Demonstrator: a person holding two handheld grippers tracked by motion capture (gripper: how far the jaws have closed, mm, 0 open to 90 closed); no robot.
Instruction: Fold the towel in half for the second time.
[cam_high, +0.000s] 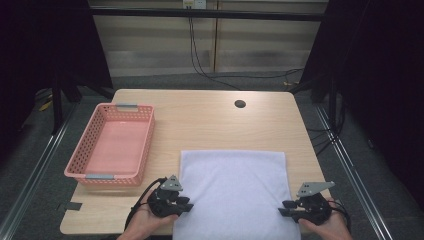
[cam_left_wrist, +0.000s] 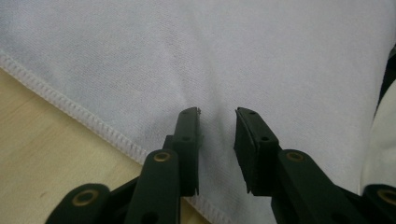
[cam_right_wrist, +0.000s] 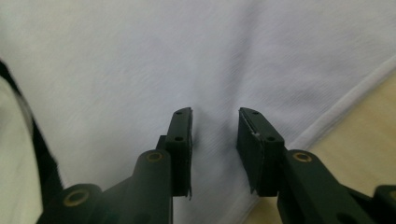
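Both grippers, left (cam_high: 187, 205) & right (cam_high: 281, 208), jaws parted over the white towel (cam_high: 234, 192) edges. Pinch hems w/ equal bite, lift together, keep cloth taut.

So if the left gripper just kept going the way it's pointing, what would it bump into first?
Most likely the white towel. The left gripper has its jaws open and aimed over the cloth just past the hemmed edge, with nothing else ahead. How high it sits above the fabric is hard to tell.
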